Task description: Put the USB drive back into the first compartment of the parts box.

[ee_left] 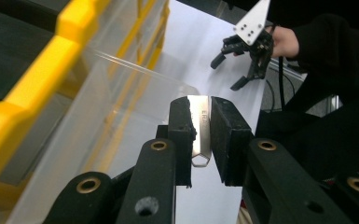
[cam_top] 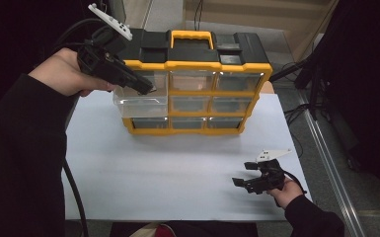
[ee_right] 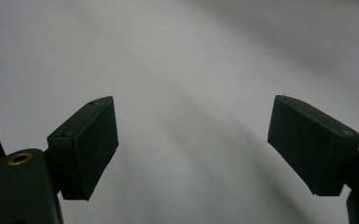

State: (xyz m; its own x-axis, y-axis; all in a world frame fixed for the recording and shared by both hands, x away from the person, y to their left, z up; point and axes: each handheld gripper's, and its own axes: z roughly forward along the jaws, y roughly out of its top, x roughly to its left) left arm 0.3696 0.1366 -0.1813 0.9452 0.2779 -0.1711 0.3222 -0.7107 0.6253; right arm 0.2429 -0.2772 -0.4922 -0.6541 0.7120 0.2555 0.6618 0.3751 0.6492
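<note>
Black fingers of the left gripper [ee_left: 200, 133] clench a thin flat metal piece [ee_left: 199, 135], held just above the clear drawer [cam_top: 140, 101] pulled partway out of the top left of the yellow-and-black organizer [cam_top: 192, 89] on the white table [cam_top: 177, 173]. Gripped only along its edges, the slim piece could slip or twist loose and miss the drawer. That drawer, hanging far out, might tip free if nudged. At the table's near right, the right gripper [cam_top: 249, 174] rests with fingers spread, grasping nothing.
</note>
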